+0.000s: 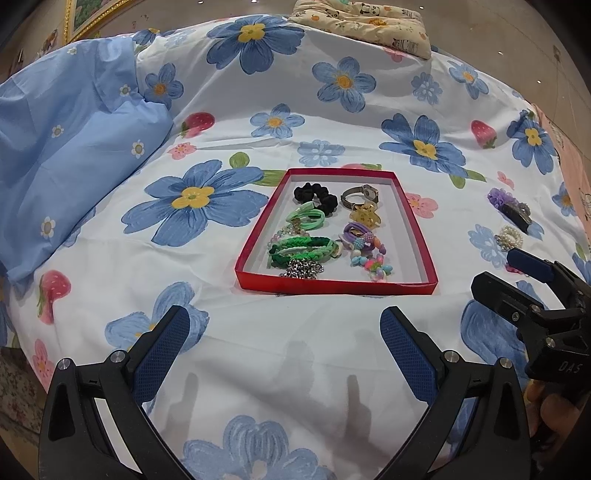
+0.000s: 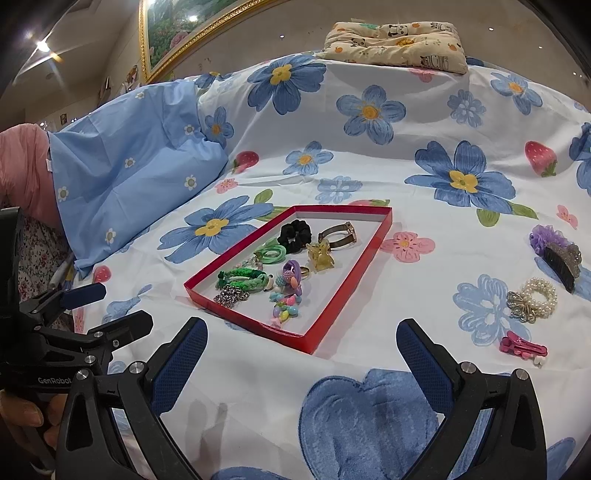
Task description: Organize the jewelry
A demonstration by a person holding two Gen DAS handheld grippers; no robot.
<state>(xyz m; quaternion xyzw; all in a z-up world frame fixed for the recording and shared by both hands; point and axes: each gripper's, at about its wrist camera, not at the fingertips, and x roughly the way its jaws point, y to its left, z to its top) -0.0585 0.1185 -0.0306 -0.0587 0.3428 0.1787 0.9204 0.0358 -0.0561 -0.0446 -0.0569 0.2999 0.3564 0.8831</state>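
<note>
Left gripper (image 1: 284, 332): jaws spread wide, nothing between the blue pads (image 1: 162, 345), hovering over bare bedsheet (image 1: 295, 369) just in front of the red tray's near wall. Right gripper (image 2: 301, 345): also wide open, empty, over the sheet near the tray's near right corner. Each gripper shows at the edge of the other's view, side by side; a hand (image 2: 26, 417) grips the left handle.

Red shallow tray (image 1: 334, 286), white floor, lies flat on the floral sheet, already holding most pieces:
- black scrunchie (image 1: 317, 197), far left
- metal-band wristwatch (image 1: 360, 194), far right
- yellow translucent claw clip (image 1: 365, 216), just nearer than the watch, touching it
- mint green hair ties (image 1: 310, 216), beside the scrunchie
- green braided bands (image 1: 299, 249), near left
- silver chain bracelet (image 1: 301, 269), by the near wall, touching the braids
- purple hair tie with beaded ball (image 1: 356, 236), centre right
- pastel bead bracelet (image 1: 375, 266), nearest right

Still outside the tray, to its right on the sheet:
- purple ruffle clip with dark claw (image 2: 556, 251), farthest
- pearl scrunchie with metal flower charm (image 2: 533, 299), nearer
- pink hair clips (image 2: 522, 347), closest to the right gripper, just off its right finger

Blue pillow (image 1: 74, 155) at left, panda-print cushion (image 2: 397, 42) at the far edge, gold-framed picture (image 2: 177, 33) on the wall.
</note>
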